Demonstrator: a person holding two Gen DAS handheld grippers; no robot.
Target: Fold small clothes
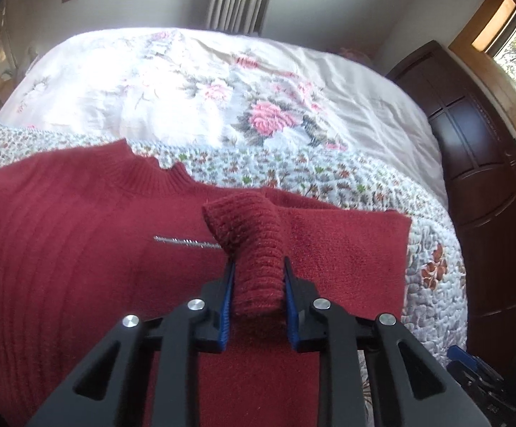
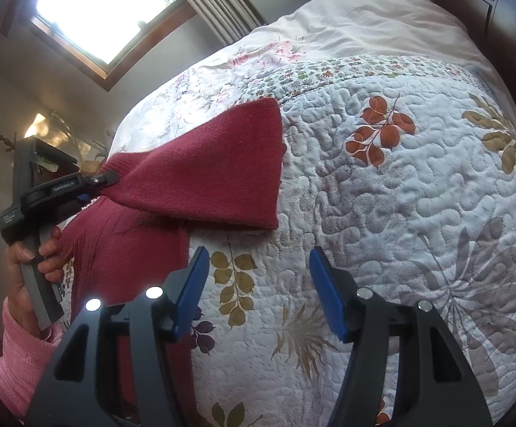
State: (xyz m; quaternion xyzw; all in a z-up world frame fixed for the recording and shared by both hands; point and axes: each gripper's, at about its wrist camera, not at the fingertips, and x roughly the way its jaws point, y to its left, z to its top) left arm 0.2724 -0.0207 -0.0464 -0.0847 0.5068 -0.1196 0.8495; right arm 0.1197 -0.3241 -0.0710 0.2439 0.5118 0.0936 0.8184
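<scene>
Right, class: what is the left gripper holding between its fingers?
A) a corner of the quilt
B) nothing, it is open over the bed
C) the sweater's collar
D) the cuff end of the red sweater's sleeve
D: the left gripper is shut on the ribbed sleeve of the red sweater, folded over its body.

Two handheld grippers at work above a bed.
The left gripper [image 1: 259,277] is clamped on a red sleeve cuff [image 1: 254,249]; the right gripper [image 2: 259,277] hangs with jaws spread wide, holding nothing.

floral quilt [image 2: 382,195], dk wood headboard [image 1: 478,163], window [image 2: 104,7]
</scene>
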